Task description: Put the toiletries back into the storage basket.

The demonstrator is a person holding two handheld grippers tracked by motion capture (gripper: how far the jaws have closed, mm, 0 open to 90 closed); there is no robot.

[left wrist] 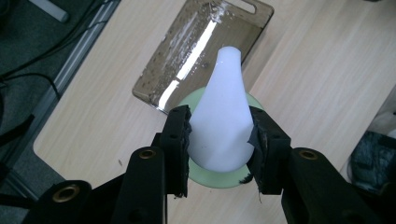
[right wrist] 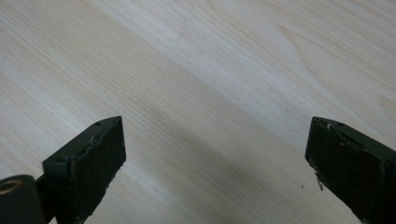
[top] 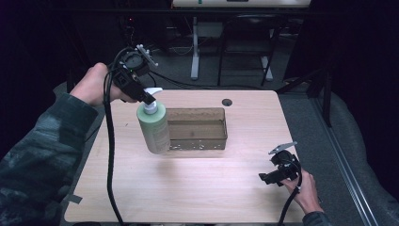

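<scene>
A pale green pump bottle (top: 154, 127) with a white pump head (left wrist: 222, 112) hangs tilted just left of a clear brown tray (top: 197, 128). My left gripper (top: 147, 98) is shut on the white pump head from above, its black pads (left wrist: 180, 140) pressing both sides of it. Looking down the left gripper view, the bottle's green shoulder (left wrist: 215, 177) shows under the pump and the tray (left wrist: 187, 60) lies beyond. My right gripper (top: 264, 178) rests low over the table near its front right, jaws wide apart, bare wood (right wrist: 210, 116) between them.
The wooden table (top: 197, 183) has a small round hole (top: 227, 102) near its far edge. Thick black cables (top: 110, 155) trail from my left gripper down over the table's left side. Dark floor and table legs lie beyond the far edge.
</scene>
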